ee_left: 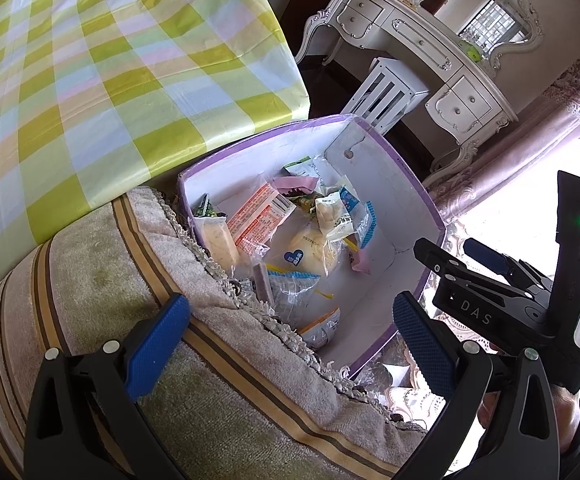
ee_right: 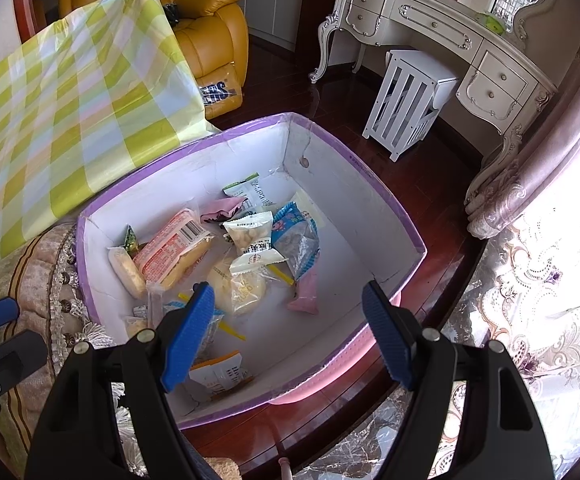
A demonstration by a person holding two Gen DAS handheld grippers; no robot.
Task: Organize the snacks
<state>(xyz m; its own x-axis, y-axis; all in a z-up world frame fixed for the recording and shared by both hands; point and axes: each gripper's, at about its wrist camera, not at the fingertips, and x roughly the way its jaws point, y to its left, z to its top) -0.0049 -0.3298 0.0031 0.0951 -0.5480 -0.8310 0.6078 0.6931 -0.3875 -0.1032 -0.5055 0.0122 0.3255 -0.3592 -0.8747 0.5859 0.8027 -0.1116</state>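
Both grippers hung over a purple-rimmed cardboard box (ee_right: pixel 374 200) with nothing between their blue pads. The right gripper (ee_right: pixel 290 328) had its jaws wide apart above the near half of the box. The left gripper (ee_left: pixel 290 344) also stood spread, one finger over a striped, fringed cushion (ee_left: pixel 90 280) and the other over the box's near corner.

All the snacks lay loose inside the white-lined box, heaped toward the wall next to the cushion. An orange-and-white wrapped cake bar (ee_right: pixel 170 248) leaned against a pale roll in clear wrap (ee_right: pixel 126 272). A small green packet (ee_right: pixel 130 240) sat behind them. Near the middle were a white-labelled pastry packet (ee_right: pixel 250 236), a round yellow bun in clear film (ee_right: pixel 238 288) and a blue-printed bag (ee_right: pixel 294 236). Two pink packets were there as well, one (ee_right: pixel 224 208) toward the far wall and one (ee_right: pixel 304 296) on the bare floor of the box.

Beside the box a tabletop under a green-and-yellow checked cloth (ee_left: pixel 110 80) rose above the cushion. Farther off stood a white dressing table (ee_right: pixel 430 28) and a white slatted stool (ee_right: pixel 406 104) on dark wood floor.
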